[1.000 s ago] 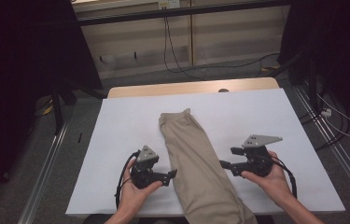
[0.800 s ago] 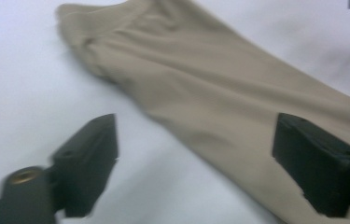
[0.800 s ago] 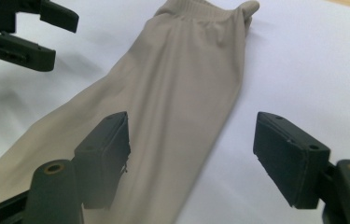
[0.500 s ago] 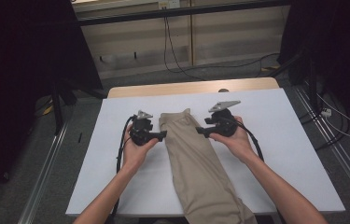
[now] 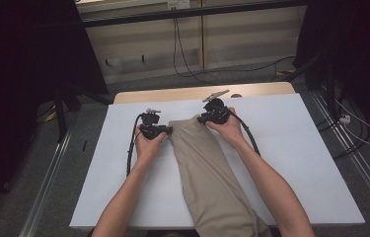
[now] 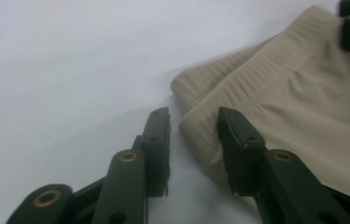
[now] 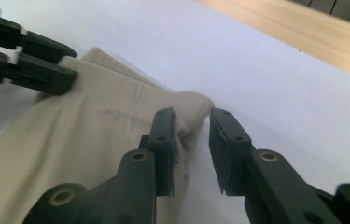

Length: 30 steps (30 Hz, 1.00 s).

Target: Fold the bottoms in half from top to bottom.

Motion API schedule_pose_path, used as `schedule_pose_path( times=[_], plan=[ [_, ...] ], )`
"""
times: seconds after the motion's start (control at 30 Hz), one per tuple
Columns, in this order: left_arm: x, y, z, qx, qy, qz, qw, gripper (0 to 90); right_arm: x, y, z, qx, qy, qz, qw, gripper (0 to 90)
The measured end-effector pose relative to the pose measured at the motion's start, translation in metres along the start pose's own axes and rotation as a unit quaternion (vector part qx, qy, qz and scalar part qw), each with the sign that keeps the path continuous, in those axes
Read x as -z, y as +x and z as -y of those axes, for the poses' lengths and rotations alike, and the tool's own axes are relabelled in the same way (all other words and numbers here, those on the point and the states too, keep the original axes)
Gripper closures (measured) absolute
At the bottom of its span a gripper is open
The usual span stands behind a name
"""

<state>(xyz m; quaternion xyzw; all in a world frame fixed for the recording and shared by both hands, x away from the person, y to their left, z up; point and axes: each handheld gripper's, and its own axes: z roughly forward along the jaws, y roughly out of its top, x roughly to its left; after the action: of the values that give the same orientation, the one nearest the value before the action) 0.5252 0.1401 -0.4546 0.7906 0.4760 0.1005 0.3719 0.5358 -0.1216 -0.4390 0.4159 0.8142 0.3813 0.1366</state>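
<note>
Jaws of both grippers have just been closing: our left gripper (image 6: 193,135) straddles one corner of the beige trousers (image 5: 207,168), our right gripper (image 7: 192,140) the other, neither pinching yet. We read no writing. Trousers lie along the white table (image 5: 296,163).

trousers (image 5: 207,168): khaki beige, plain, with a fine ribbed weave at the waistband (image 6: 275,70)
table cover (image 5: 291,148): plain white (greyish in the dim light)
table edge (image 5: 192,93): light wood, pale tan
left gripper (image 5: 168,130): black, with brass-coloured rivets on the jaw arms
right gripper (image 5: 201,119): black, same brass rivets, grey plate on top
cables (image 5: 132,148): black
floor (image 5: 49,163): dark grey, flecked
back wall (image 5: 232,34): beige panels
</note>
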Motion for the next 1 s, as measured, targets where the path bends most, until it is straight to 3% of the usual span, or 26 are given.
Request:
schedule_pose_path(
  times=[0.07, 0.17, 0.23, 0.33, 0.47, 0.57, 0.67, 0.7, 0.77, 0.87, 1.0],
  plan=[
    [0.001, 0.000, -0.002, -0.002, -0.003, -0.012, 0.9999, 66.1, -0.007, -0.003, -0.002, -0.007, 0.003, 0.005, 1.0000, 75.8],
    [-0.001, 0.005, -0.002, 0.011, 0.000, -0.003, 0.9999, 66.7, -0.015, -0.007, -0.003, -0.018, 0.007, -0.001, 0.9998, 81.7],
    [0.000, 0.006, -0.004, 0.007, 0.001, -0.006, 1.0000, 66.5, -0.020, -0.009, 0.001, -0.029, 0.011, -0.005, 0.9995, 81.4],
    [-0.001, 0.005, -0.004, -0.007, 0.002, -0.010, 0.9999, 62.6, -0.022, -0.013, 0.004, -0.048, 0.013, -0.019, 0.9986, 74.8],
    [-0.001, 0.007, -0.004, 0.005, 0.000, -0.004, 1.0000, 62.9, -0.022, -0.018, 0.004, -0.063, 0.009, -0.024, 0.9977, 61.5],
    [-0.001, 0.009, -0.003, 0.011, -0.003, 0.000, 0.9999, 62.9, -0.027, -0.020, 0.005, -0.076, 0.001, -0.039, 0.9963, 60.8],
    [-0.001, 0.010, -0.003, 0.020, -0.005, 0.003, 0.9998, 62.6, -0.031, -0.017, 0.006, -0.085, -0.005, -0.045, 0.9953, 68.6],
    [-0.001, 0.011, -0.003, 0.021, -0.005, 0.003, 0.9998, 62.6, -0.033, -0.017, 0.005, -0.089, -0.003, -0.065, 0.9938, 70.4],
    [0.000, 0.012, -0.003, 0.028, -0.004, 0.009, 0.9996, 59.6, -0.034, -0.014, 0.004, -0.089, 0.003, -0.081, 0.9928, 76.3],
    [0.002, 0.011, -0.001, 0.031, -0.004, 0.009, 0.9995, 54.5, -0.034, -0.014, 0.002, -0.085, 0.009, -0.077, 0.9933, 82.5],
    [0.002, 0.013, 0.001, 0.052, -0.014, 0.012, 0.9985, 54.5, -0.031, -0.014, 0.002, -0.082, 0.008, -0.070, 0.9942, 83.7]
  ],
)
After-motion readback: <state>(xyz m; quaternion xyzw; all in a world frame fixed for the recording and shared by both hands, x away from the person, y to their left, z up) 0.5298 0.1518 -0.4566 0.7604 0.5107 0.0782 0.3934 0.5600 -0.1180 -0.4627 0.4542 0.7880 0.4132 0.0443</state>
